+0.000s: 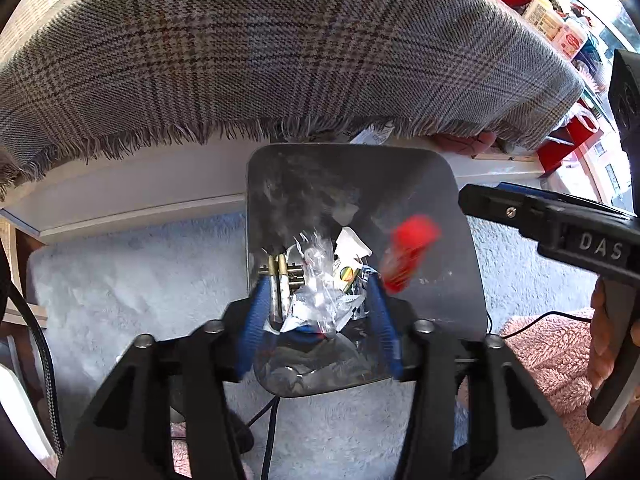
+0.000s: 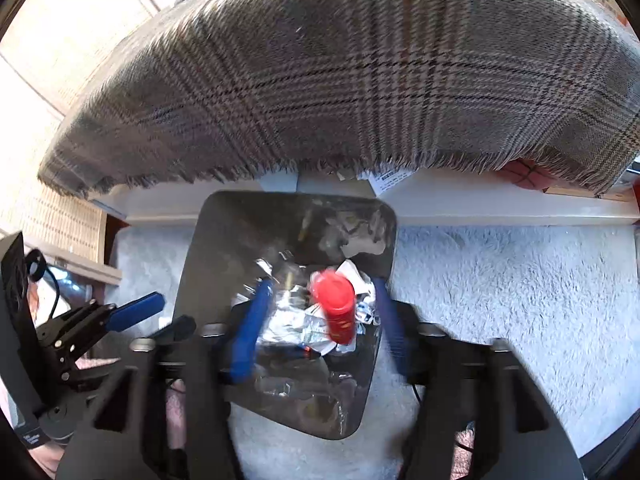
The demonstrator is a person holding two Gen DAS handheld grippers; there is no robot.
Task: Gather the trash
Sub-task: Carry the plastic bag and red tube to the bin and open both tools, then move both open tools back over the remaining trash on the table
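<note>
Both the left gripper [image 1: 316,300] and right gripper [image 2: 320,320] stand open and empty over the bin [image 1: 460,208], where the red tube [image 2: 336,304], light, stiff and probably slippery, lies at 12 o'clock among crinkly wrappers [image 1: 320,296].

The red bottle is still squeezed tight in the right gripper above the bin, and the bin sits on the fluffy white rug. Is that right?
Not quite. The right gripper is open, and the red bottle is loose between its fingers, blurred above the trash in the bin. The right wrist view shows this. The bin does sit on the fluffy white rug.
</note>
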